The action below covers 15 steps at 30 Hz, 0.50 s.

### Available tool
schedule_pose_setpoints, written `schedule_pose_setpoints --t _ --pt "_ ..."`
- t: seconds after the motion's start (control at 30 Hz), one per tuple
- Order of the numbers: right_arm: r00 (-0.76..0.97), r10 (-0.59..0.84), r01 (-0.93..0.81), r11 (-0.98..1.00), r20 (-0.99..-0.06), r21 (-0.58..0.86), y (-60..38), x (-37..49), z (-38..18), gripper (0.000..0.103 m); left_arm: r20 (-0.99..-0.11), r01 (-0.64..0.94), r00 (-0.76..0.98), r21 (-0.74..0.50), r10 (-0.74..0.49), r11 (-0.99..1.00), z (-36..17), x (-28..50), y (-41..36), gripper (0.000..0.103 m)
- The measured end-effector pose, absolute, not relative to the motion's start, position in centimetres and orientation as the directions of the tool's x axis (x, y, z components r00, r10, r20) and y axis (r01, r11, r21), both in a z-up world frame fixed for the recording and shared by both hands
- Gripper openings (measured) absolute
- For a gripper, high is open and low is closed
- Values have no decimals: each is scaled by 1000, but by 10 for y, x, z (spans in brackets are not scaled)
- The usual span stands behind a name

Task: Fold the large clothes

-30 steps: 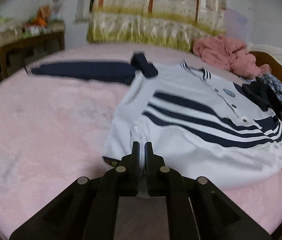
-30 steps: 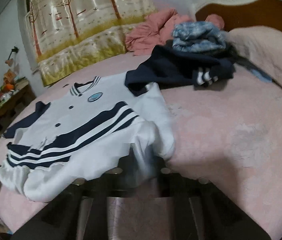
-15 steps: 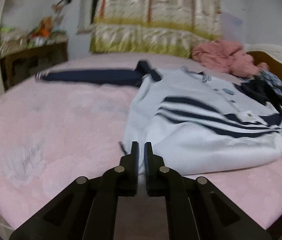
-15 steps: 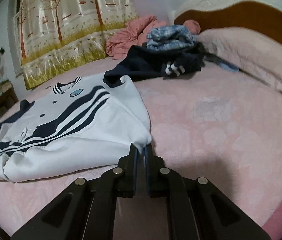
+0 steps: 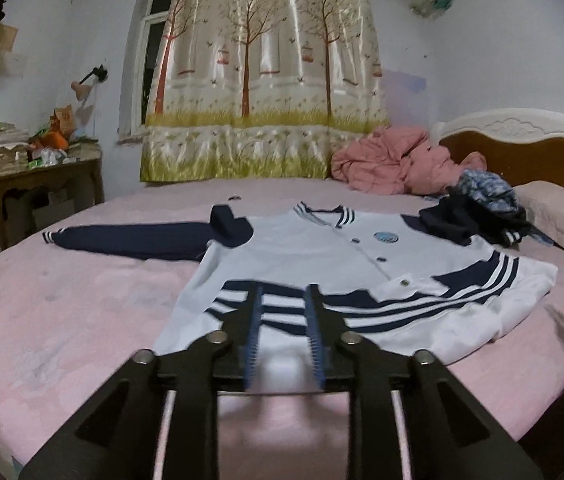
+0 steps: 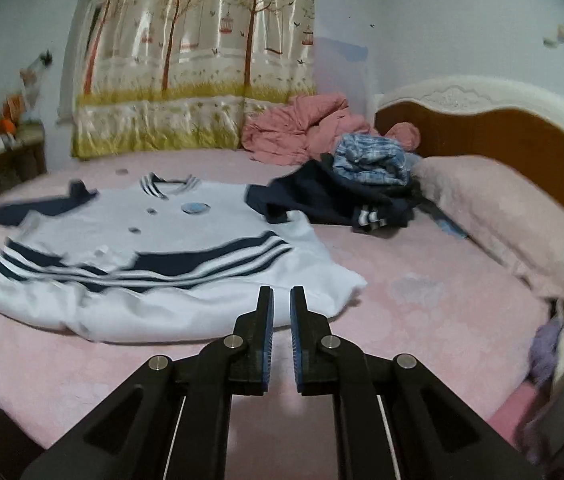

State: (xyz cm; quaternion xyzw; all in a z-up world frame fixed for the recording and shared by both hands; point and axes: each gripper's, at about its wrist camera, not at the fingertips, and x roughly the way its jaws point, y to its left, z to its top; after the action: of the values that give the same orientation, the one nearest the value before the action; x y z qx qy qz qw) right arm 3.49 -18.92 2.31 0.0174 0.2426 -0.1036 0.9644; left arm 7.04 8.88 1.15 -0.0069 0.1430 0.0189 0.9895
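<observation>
Pink bedding (image 5: 62, 320) is covering a bed beneath a tree-print curtain (image 5: 258, 80) and beside a wooden headboard (image 6: 481, 136). Lying front-up on it is a white jacket (image 5: 321, 256) with navy stripes, one navy sleeve (image 5: 130, 236) stretching out flat and the other side ending in a dark bunch beside a pile of clothes (image 6: 365, 176). The left gripper (image 5: 283, 290) is hovering before the jacket's hem, jaws wide apart and holding nothing. The right gripper (image 6: 281, 292) is hovering just off the hem, jaws slightly parted and empty.
</observation>
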Motion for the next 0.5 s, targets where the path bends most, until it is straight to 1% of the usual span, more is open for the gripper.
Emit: schedule_pose_setpoints --t 0.03,0.07,0.1,0.13,0.17,0.2,0.23,0.27,0.3,0.33,0.37,0.4,0.47,0.5 --pt "878 -146 185 982 -456 41 -191 29 27 9 -268 -38 963 -3 36 999 13 69 86 30" --pt "892 -115 165 983 -436 78 -193 25 32 9 -254 -39 966 2 38 999 14 66 83 36" --pt "908 -96 146 985 -408 93 -193 19 38 9 -246 -39 969 3 39 999 15 62 81 46" --pt "917 -91 135 987 -387 88 -191 14 41 12 -238 -41 970 1 40 999 17 60 79 55" --pt "931 -87 117 991 -354 64 -187 8 48 15 -234 -47 971 -6 44 999 20 57 78 75" --pt "940 -78 95 995 -332 37 -182 5 52 23 -228 -49 973 -16 44 999 22 54 78 94" --pt "944 -70 81 996 -322 22 -178 4 54 34 -210 -43 977 -30 36 999 24 50 79 100" --pt "948 -63 69 998 -312 8 -175 2 57 43 -192 -41 981 -37 33 998 26 47 78 103" --pt "952 -65 69 998 -298 3 -173 0 59 65 -183 -43 982 -37 35 998 29 43 78 103" --pt "958 -73 77 997 -279 4 -172 0 60 85 -187 -44 982 -33 37 998 32 43 78 103" --pt "963 -85 90 996 -257 8 -171 -2 61 90 -192 -42 981 -33 35 999 33 43 78 103" --pt "967 -109 116 993 -232 18 -171 -5 62 91 -194 -37 981 -38 29 999 34 43 79 103" --pt "966 -127 137 990 -225 32 -173 -8 63 91 -183 -42 983 -47 33 998 34 43 80 103" --pt "966 -127 140 989 -224 40 -174 -8 64 94 -175 -59 983 -46 50 997 33 42 80 103"
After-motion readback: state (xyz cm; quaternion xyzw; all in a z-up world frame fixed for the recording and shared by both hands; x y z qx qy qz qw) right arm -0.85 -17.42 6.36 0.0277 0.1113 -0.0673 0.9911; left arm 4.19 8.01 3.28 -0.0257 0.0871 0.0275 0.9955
